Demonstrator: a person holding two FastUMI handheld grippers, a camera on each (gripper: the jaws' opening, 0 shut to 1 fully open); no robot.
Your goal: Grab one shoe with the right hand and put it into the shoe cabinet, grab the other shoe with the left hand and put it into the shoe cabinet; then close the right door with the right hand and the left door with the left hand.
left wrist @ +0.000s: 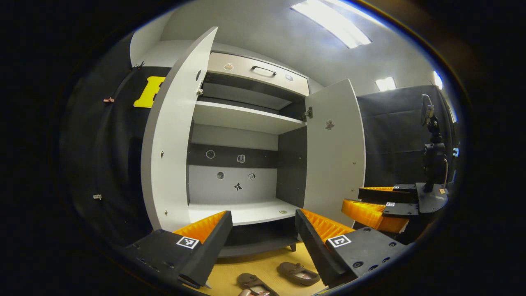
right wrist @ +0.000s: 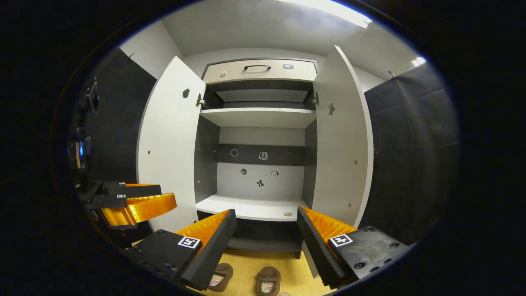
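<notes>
Two small brown shoes lie on the wooden floor in front of the shoe cabinet (left wrist: pixel 242 119) (right wrist: pixel 259 117): one shoe (left wrist: pixel 298 273) (right wrist: pixel 268 280) on the right, the other shoe (left wrist: pixel 252 284) (right wrist: pixel 220 276) on the left. Both cabinet doors stand wide open, the left door (left wrist: pixel 174 135) (right wrist: pixel 168 144) and the right door (left wrist: pixel 335 148) (right wrist: pixel 341 139). The lower shelf (left wrist: pixel 242 210) (right wrist: pixel 250 207) is bare. My left gripper (left wrist: pixel 263 238) (right wrist: pixel 135 203) hovers open above the shoes. Beside it my right gripper (right wrist: pixel 266 238) (left wrist: pixel 376 203) is open too, holding nothing.
A drawer with a black handle (left wrist: pixel 263 70) (right wrist: pixel 257 66) tops the cabinet, above an upper shelf (left wrist: pixel 246 117) (right wrist: pixel 259 116). A camera on a black stand (left wrist: pixel 431 144) (right wrist: pixel 82 144) rises at the side. Black cloth walls flank the cabinet.
</notes>
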